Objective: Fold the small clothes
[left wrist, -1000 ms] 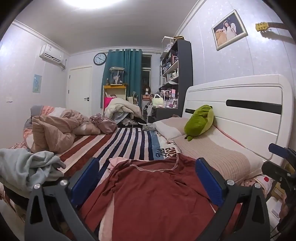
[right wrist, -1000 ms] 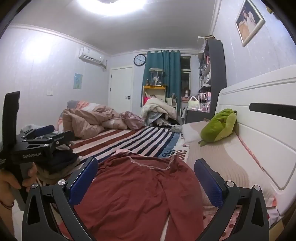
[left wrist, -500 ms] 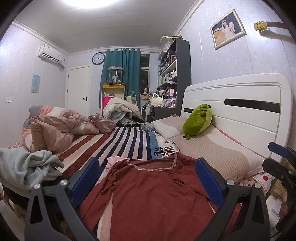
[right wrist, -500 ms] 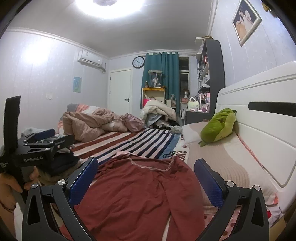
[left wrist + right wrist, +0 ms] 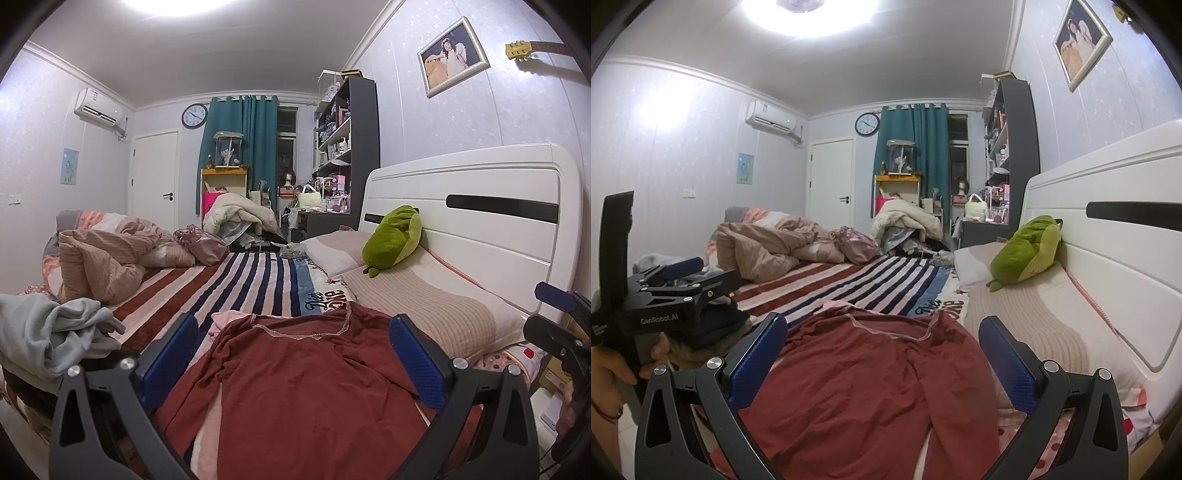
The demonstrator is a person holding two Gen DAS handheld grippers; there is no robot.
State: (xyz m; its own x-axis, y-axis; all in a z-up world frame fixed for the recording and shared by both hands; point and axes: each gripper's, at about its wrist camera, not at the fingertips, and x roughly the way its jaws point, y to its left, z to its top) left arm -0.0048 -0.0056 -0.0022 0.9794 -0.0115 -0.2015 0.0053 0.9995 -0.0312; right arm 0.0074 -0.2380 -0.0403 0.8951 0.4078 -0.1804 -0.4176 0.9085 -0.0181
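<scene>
A dark red long-sleeved top (image 5: 295, 384) (image 5: 864, 380) lies spread on the striped bed, neckline away from me, over a pink garment (image 5: 225, 317). My left gripper (image 5: 291, 354) hovers above the top's near part, open, nothing between its blue pads. My right gripper (image 5: 882, 354) hangs over the same top, open and empty too. In the right wrist view the left gripper (image 5: 670, 278) shows at the left edge, held by a hand (image 5: 613, 373). The right gripper (image 5: 561, 325) appears at the right edge of the left wrist view.
A striped blanket (image 5: 243, 280) covers the bed. A crumpled beige duvet (image 5: 99, 258) and a grey garment (image 5: 48, 332) lie at the left. Pillows (image 5: 417, 299) and a green plush toy (image 5: 395, 236) rest against the white headboard (image 5: 480, 221) on the right.
Both views have shifted slightly: the red top sits a little lower and farther forward in frame. Both grippers stay open and empty.
</scene>
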